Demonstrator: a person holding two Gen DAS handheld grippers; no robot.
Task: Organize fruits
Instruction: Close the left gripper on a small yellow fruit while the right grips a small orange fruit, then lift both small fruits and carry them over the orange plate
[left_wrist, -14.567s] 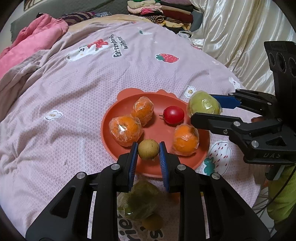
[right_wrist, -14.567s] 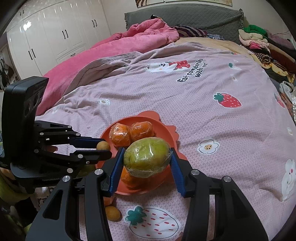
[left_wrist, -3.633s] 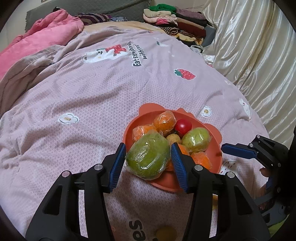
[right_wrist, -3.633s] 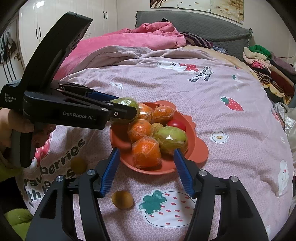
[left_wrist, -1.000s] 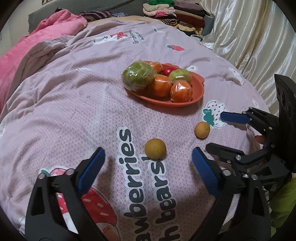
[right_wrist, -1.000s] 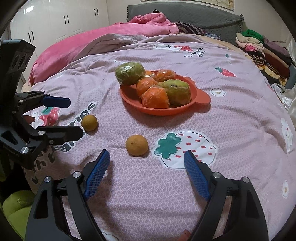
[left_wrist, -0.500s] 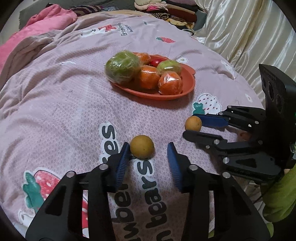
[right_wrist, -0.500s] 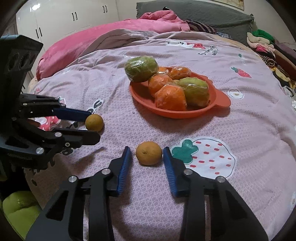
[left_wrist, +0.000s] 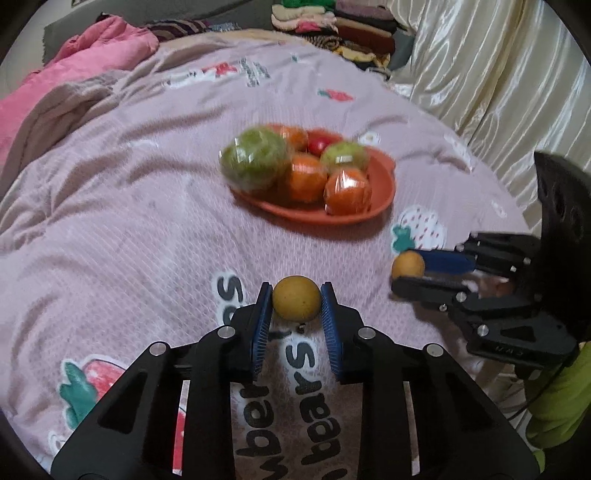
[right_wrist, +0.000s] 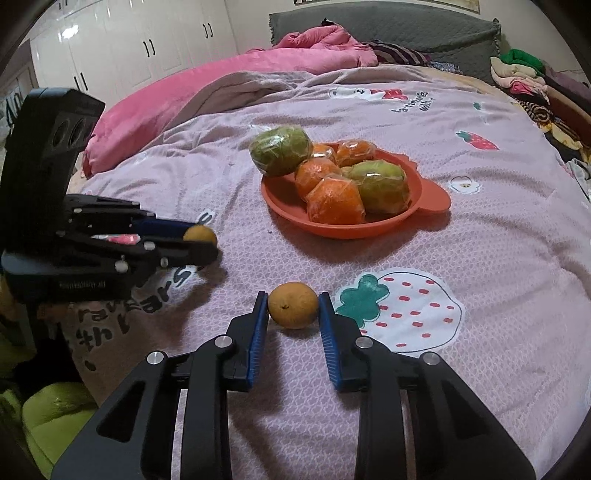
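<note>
**Gripping one small fruit in each gripper, short of the plate**

Starting nearest the left wrist camera, the left gripper (left_wrist: 296, 299) has its blue pads pressed on either side of a small yellow-brown fruit (left_wrist: 296, 297); its jaws have just been closing, and the fruit sits between them at their tips, over the black lettering printed on the pink bedspread (left_wrist: 110, 229). In the right wrist view the right gripper (right_wrist: 293, 305) is clamped the same way on a small orange-yellow fruit (right_wrist: 293, 304), beside the strawberry print (right_wrist: 402, 306); its jaws have likewise just been closing onto it. Whether either fruit rests on the cover or is raised off it cannot be told.

Each gripper appears side-on in the other's view, fruit at its tips, with the two fruits near each other but apart.

Farther on lies the orange plate (right_wrist: 432, 201), flat on the bedspread. It carries plastic-wrapped fruit: a large green one (right_wrist: 280, 149) on the left edge, a second green one (right_wrist: 382, 186) at the right, several oranges (right_wrist: 334, 201) between them, and a red fruit (left_wrist: 320, 144) towards the back.

Beyond the plate, a pink quilt (right_wrist: 229, 74) is bunched up, folded clothes (right_wrist: 517, 70) are stacked at the far right, and white wardrobe doors (right_wrist: 147, 40) stand at the back left.
</note>
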